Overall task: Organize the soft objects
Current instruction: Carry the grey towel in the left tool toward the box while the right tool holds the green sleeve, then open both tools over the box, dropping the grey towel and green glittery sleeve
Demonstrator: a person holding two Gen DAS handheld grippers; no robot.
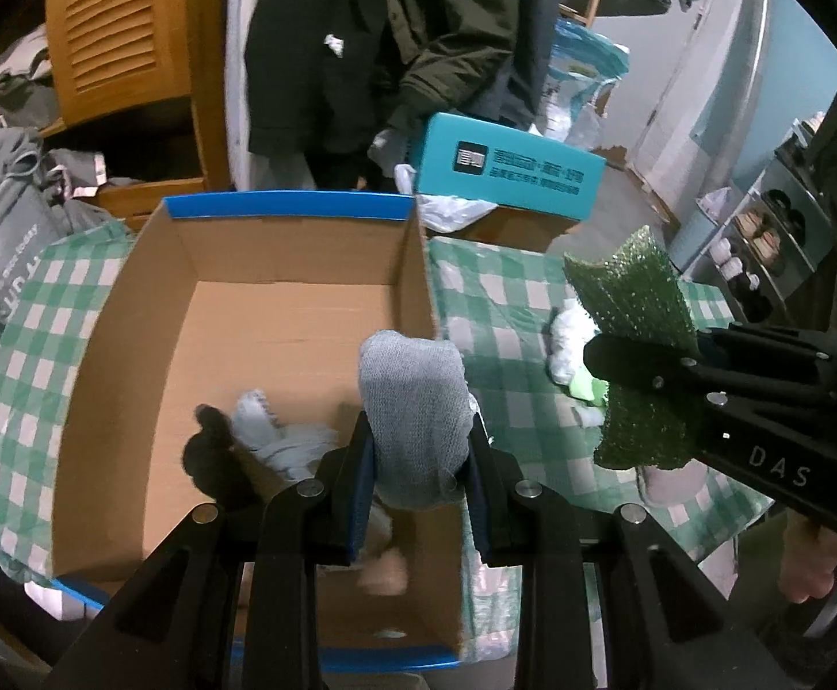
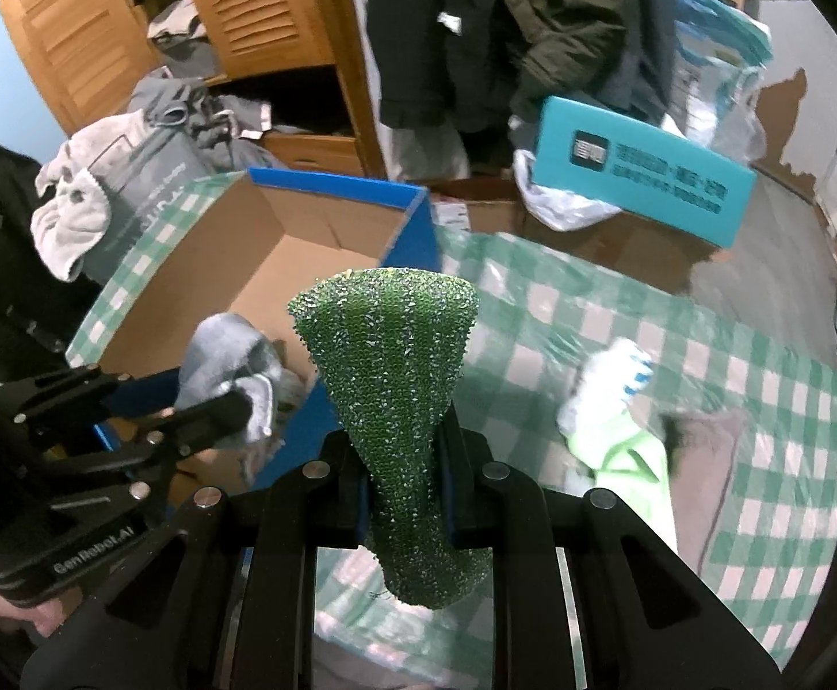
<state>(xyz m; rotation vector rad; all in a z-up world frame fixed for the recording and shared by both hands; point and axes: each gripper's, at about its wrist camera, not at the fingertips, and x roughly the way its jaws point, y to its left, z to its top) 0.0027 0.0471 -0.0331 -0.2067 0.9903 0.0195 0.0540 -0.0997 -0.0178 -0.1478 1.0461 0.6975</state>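
Observation:
My left gripper (image 1: pixel 421 448) is shut on a grey knitted cloth (image 1: pixel 415 402) and holds it over the right part of an open cardboard box (image 1: pixel 280 322) with blue rims. More grey fabric (image 1: pixel 280 443) lies inside the box. My right gripper (image 2: pixel 404 460) is shut on a green glittery sponge cloth (image 2: pixel 389 356), held above the green checked tablecloth (image 2: pixel 677 345) right of the box. The same green cloth (image 1: pixel 637 310) shows in the left wrist view. The left gripper (image 2: pixel 211 397) with its grey cloth (image 2: pixel 228 356) shows in the right wrist view.
On the cloth right of the box lie a white and blue soft item (image 2: pixel 608 385), a light green one (image 2: pixel 631 460) and a beige one (image 2: pixel 706 460). A teal box (image 2: pixel 637 172), plastic bags, hanging dark coats and a wooden wardrobe stand behind.

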